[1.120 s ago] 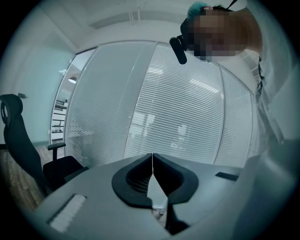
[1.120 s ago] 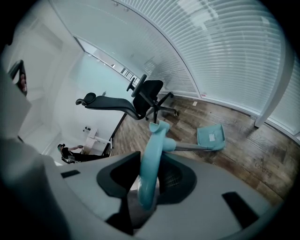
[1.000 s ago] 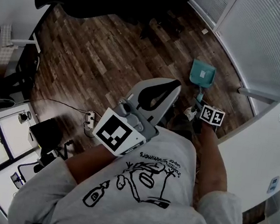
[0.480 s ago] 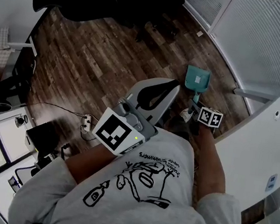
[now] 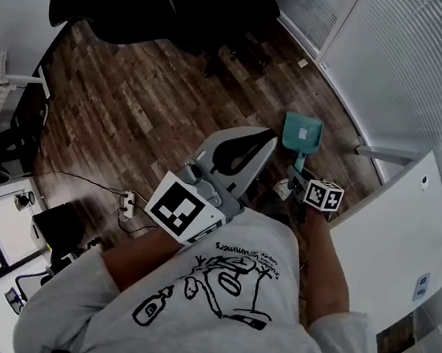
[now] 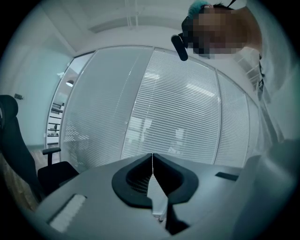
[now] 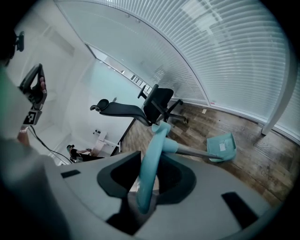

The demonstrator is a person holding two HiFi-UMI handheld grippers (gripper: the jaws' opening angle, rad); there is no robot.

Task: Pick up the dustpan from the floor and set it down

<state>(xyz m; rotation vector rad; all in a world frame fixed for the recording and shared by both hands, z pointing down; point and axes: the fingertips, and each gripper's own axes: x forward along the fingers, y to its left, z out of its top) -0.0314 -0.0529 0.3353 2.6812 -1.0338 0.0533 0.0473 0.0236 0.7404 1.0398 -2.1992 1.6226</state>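
A teal dustpan (image 5: 302,132) with a long handle hangs in front of me by the blind-covered wall. In the right gripper view its pan (image 7: 222,146) sits at the end of a grey shaft, low over the wooden floor. I cannot tell whether it touches the floor. My right gripper (image 5: 297,178) is shut on the teal handle loop (image 7: 152,159), which runs between its jaws. My left gripper (image 5: 268,139) is held up at chest height and points at the blinds. In the left gripper view my left gripper (image 6: 152,157) has its tips meeting, with nothing between them.
A black office chair (image 5: 220,2) stands on the wooden floor (image 5: 135,96) ahead. A white panel (image 5: 395,235) rises at my right, next to the blinds (image 5: 413,68). A power strip with cables (image 5: 127,200) lies at the left near a desk.
My right gripper has risen with the dustpan handle in it, and the pan has come nearer to me. The left gripper has stayed where it was.
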